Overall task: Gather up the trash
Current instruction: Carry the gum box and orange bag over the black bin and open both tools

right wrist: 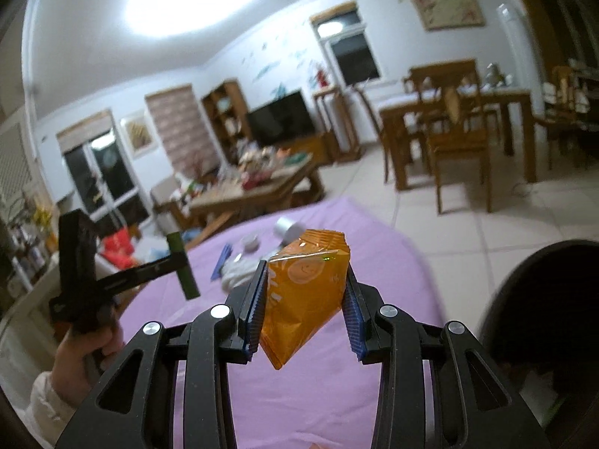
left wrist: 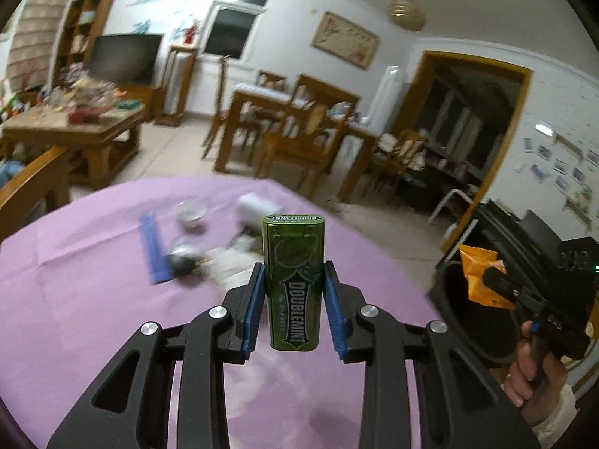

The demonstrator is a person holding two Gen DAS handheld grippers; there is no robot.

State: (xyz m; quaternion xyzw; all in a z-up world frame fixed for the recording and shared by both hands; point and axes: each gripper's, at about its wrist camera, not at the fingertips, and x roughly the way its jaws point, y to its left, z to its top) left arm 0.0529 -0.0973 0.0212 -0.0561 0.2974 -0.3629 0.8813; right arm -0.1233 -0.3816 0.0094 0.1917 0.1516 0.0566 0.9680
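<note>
My left gripper (left wrist: 294, 284) is shut on a green Doublemint tin (left wrist: 293, 280) and holds it upright above the purple tablecloth (left wrist: 82, 284). My right gripper (right wrist: 305, 292) is shut on an orange snack packet (right wrist: 303, 295), lifted above the cloth. In the left wrist view the right gripper (left wrist: 494, 278) holds that orange packet (left wrist: 479, 277) over the black trash bin (left wrist: 471, 310) at the right. In the right wrist view the left gripper (right wrist: 176, 263) shows at the left with the tin (right wrist: 183, 265).
On the cloth lie a blue comb-like strip (left wrist: 153, 249), a small white bowl (left wrist: 191, 214), a white roll (left wrist: 258, 207) and crumpled wrappers (left wrist: 228, 262). The black bin (right wrist: 546, 321) stands beside the table's right edge. Wooden chairs and tables stand beyond.
</note>
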